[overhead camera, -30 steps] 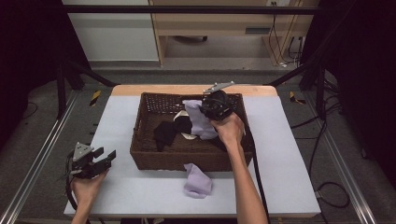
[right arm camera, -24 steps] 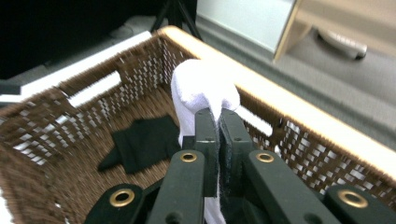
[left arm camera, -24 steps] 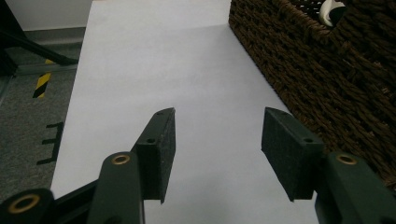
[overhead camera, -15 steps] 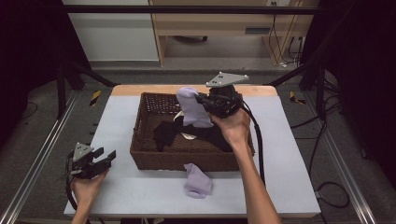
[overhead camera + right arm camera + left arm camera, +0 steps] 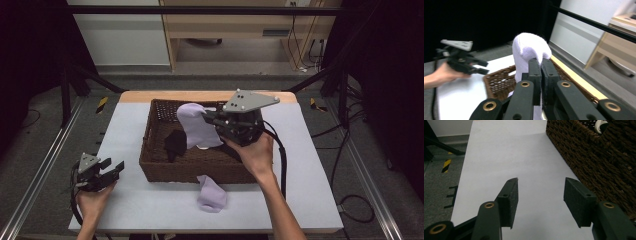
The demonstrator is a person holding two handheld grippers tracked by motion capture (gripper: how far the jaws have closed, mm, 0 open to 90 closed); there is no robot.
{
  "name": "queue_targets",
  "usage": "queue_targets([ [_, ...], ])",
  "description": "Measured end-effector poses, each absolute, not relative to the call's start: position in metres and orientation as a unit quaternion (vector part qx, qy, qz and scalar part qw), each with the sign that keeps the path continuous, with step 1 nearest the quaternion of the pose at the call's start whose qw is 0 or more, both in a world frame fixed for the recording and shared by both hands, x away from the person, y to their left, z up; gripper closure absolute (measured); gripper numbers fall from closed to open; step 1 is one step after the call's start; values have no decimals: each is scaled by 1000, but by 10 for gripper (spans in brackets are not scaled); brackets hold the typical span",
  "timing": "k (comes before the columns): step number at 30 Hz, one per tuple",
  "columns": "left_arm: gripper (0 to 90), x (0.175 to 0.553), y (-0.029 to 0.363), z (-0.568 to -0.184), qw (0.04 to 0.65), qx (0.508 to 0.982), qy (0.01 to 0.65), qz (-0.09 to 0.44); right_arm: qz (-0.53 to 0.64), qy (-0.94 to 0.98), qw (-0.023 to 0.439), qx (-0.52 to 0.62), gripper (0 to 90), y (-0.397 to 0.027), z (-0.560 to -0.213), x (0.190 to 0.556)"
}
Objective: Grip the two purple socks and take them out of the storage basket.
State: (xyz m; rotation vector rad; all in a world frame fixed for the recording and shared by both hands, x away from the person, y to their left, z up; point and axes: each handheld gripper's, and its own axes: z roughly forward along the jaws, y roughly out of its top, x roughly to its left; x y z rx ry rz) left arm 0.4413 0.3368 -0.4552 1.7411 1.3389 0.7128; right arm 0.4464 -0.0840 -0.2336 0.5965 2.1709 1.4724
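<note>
Fingers [image 5: 535, 75] pinch lavender sock [image 5: 529, 50] (left apart).

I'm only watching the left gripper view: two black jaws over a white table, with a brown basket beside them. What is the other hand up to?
Observer: The right gripper holds a lavender sock lifted above the wicker basket, its jaws shut on the fabric.
Operator: Is anything left inside the basket?
Observer: Yes, a dark garment lies on the basket floor, left of the hanging sock.
Operator: Any more socks around?
Observer: A second lavender sock lies on the white table, in front of the basket's near wall.
Operator: And my gripper, where is it?
Observer: The left gripper sits open near the table's left front edge, apart from the basket.
</note>
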Motion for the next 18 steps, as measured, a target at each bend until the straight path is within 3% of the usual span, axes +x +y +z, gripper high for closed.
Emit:
queue_targets([
  [9, 450, 441, 337, -455, 404, 690, 530, 283, 532, 805, 192, 179, 878, -78, -245, 412],
  [18, 450, 441, 336, -455, 403, 691, 529, 282, 509, 828, 151, 181, 878, -74, -283, 399],
])
